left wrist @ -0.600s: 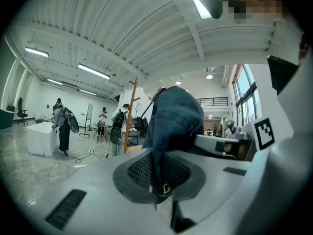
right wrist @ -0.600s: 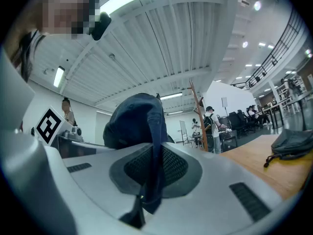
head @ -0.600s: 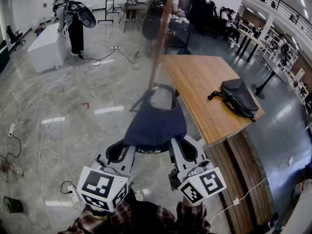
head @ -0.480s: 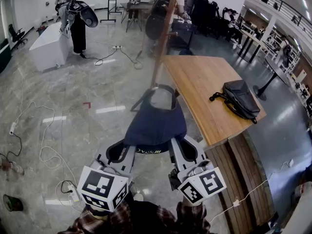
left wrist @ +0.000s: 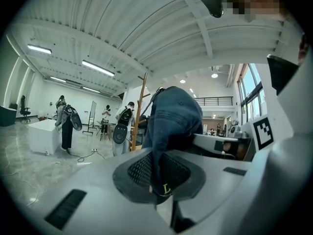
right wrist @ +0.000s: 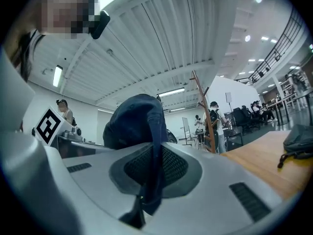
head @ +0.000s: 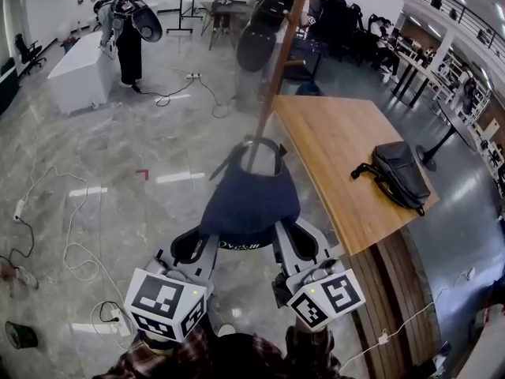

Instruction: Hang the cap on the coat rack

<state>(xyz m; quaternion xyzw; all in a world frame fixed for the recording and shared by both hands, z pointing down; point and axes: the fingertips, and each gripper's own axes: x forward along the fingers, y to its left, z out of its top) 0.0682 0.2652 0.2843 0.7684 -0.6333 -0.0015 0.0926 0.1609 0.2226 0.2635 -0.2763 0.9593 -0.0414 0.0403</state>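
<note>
- The setting is a large open hall with a polished grey stone floor (head: 118, 172). Loose cables (head: 71, 243) trail across it, and a person (head: 126, 38) stands far off beside a white block (head: 75, 73). On the right, a wooden table (head: 339, 164) carries a black bag (head: 397, 176).
- The coat rack (head: 276, 77) is a slim wooden pole with pegs near its top, standing by the table's far corner.
- The cap (head: 251, 204) is dark blue cloth, held up in the air in front of the person. It is stretched between the two grippers and is not yet on the rack.
- In the head view its back strap (head: 256, 144) arches across the foot of the pole. Both gripper views show the pole well beyond the cap.
- The left gripper (head: 194, 245) is clamped on the cap's lower edge at one side, its pads pinching a fold of cloth.
- The right gripper (head: 293, 239) is clamped the same way on the other side.
- The cap looks light, soft and limp. The crown slumps over the jaws rather than holding its dome, and nothing about it seems fragile.
- Thin cloth like this likely bunches rather than slips in the textured pads.
- Holding the rim at two opposite sides, as now, seems the right grip. It keeps the mouth spread and leaves the strap end free to go over a peg.
- The main risk I see is the cloth folding shut as it nears a peg.
</note>
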